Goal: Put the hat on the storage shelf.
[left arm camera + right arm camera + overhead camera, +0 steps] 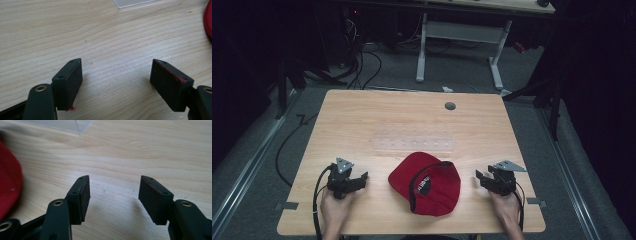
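A red cap (pixel 427 182) with a black strap lies on the wooden table (pixel 362 120) near its front edge, between my two hands. My left gripper (pixel 361 179) rests on the table to the cap's left, jaws open with only bare wood between them (pixel 117 67); the cap's edge (pixel 208 20) shows at the far right of its view. My right gripper (pixel 479 177) sits to the cap's right, open and empty (pixel 113 183), with the cap (pixel 8 185) at the left of its view.
A clear plastic sheet (pixel 412 144) lies flat on the table beyond the cap; its corner (pixel 130 3) and its corner again (pixel 62 124) reach both gripper views. A grey round cable port (pixel 450 106) sits near the far edge. Desk legs and cables stand on the floor behind.
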### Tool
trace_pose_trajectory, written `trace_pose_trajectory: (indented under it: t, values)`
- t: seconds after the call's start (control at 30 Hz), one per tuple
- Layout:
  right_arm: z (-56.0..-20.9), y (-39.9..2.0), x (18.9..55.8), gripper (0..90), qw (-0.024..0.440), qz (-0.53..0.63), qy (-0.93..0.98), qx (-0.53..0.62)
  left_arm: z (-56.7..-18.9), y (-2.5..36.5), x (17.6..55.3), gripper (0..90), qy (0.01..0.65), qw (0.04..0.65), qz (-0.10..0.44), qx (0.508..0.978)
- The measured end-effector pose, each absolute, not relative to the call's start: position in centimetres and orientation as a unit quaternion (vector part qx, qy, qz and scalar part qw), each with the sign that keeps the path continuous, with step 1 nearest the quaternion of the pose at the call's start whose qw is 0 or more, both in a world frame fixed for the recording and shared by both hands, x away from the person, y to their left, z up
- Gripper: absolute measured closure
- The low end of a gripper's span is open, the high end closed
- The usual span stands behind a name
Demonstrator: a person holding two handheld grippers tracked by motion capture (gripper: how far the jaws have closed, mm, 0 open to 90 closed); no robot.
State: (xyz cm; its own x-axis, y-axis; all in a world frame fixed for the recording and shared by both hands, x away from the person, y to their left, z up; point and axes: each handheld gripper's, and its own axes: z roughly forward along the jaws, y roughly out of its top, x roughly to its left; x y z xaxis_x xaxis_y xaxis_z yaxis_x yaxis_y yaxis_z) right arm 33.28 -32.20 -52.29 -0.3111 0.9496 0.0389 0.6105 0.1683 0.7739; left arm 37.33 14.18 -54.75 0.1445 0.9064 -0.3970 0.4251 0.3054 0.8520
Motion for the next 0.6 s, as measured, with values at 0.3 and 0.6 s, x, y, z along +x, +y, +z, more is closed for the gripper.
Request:
trace_pose_trajectory:
  t: [0.3, 0.6]
  values:
    - [-51.5, -31.4, 32.2, 41.0, 0.230, 0.385, 0.726, 0.521, -54.8, 14.2, 37.3, 26.2, 0.612, 0.526, 0.229, 0.544]
    - [-49.9, -29.3, 30.9, 35.7, 0.217, 0.426, 0.743, 0.469, -54.8, 14.2, 37.3, 26.2, 0.612, 0.526, 0.229, 0.544]
